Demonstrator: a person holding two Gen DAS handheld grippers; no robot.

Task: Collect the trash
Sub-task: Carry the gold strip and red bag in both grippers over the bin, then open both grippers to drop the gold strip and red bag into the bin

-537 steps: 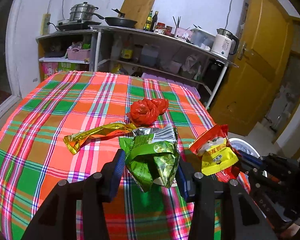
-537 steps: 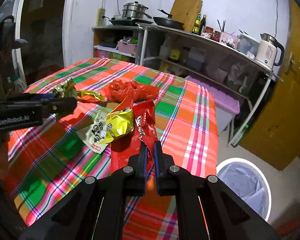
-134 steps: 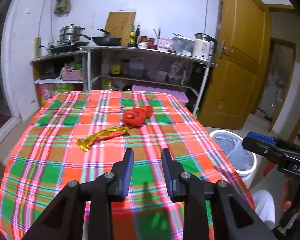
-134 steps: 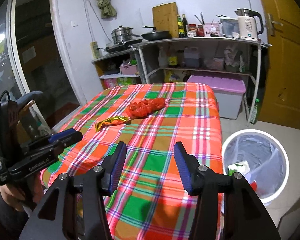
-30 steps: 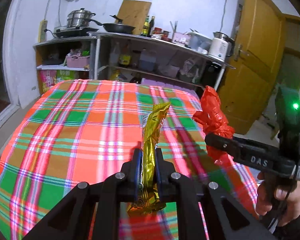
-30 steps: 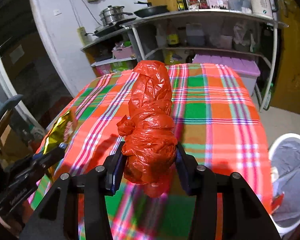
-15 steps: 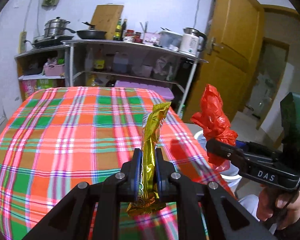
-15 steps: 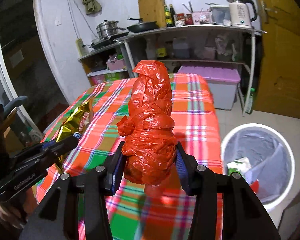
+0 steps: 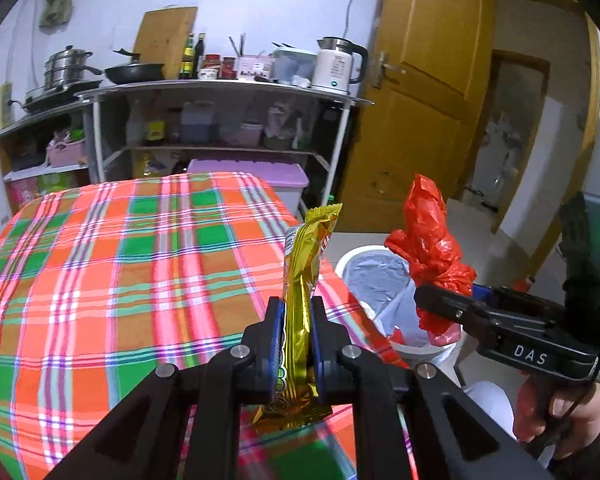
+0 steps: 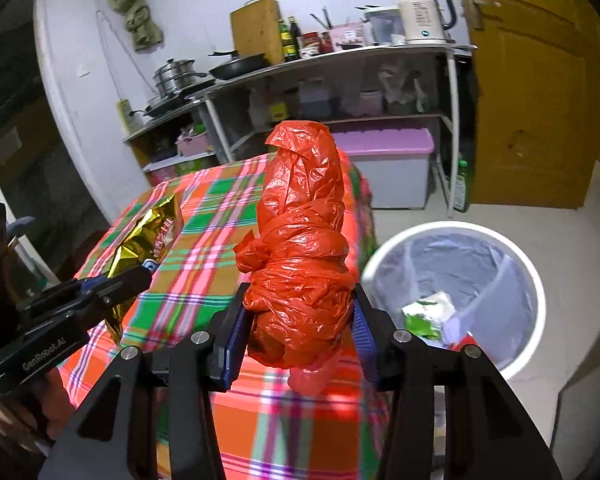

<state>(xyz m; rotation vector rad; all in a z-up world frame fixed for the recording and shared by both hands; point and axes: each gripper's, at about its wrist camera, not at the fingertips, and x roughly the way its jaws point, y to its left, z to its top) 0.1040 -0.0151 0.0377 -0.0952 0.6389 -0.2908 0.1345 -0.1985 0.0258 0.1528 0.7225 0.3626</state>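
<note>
Through the left wrist camera, my left gripper (image 9: 297, 320) is clenched tight on a gold foil wrapper (image 9: 302, 280), which stands nearly upright between the blue pads, its crimped top tilting a little to the right and its lower end poking out below the jaws. Beneath it lies the table under a plaid cloth (image 9: 120, 272) of orange, green and pink. To the right, my right gripper (image 9: 440, 300) grasps a crumpled red plastic bag (image 9: 430, 240), and that bag hangs in front of the white trash bin (image 9: 364, 276) with its grey liner, which stands on the floor just beside the table's corner. My right hand (image 9: 556, 412) shows at the lower right edge, wrapped around the handle.

Through the right wrist camera, my right gripper (image 10: 298, 332) holds the red plastic bag (image 10: 300, 248) with the jaws set wide, pads pressing into the bundle from both sides; a loose tail droops below them. The trash bin (image 10: 384, 256) sits to the right on the pale floor, with a green-and-white packet (image 10: 428, 312) already lying in its liner. At the left, my left gripper (image 10: 140, 274) pinches the gold foil wrapper (image 10: 148, 236) above the plaid cloth (image 10: 212, 208).
</note>
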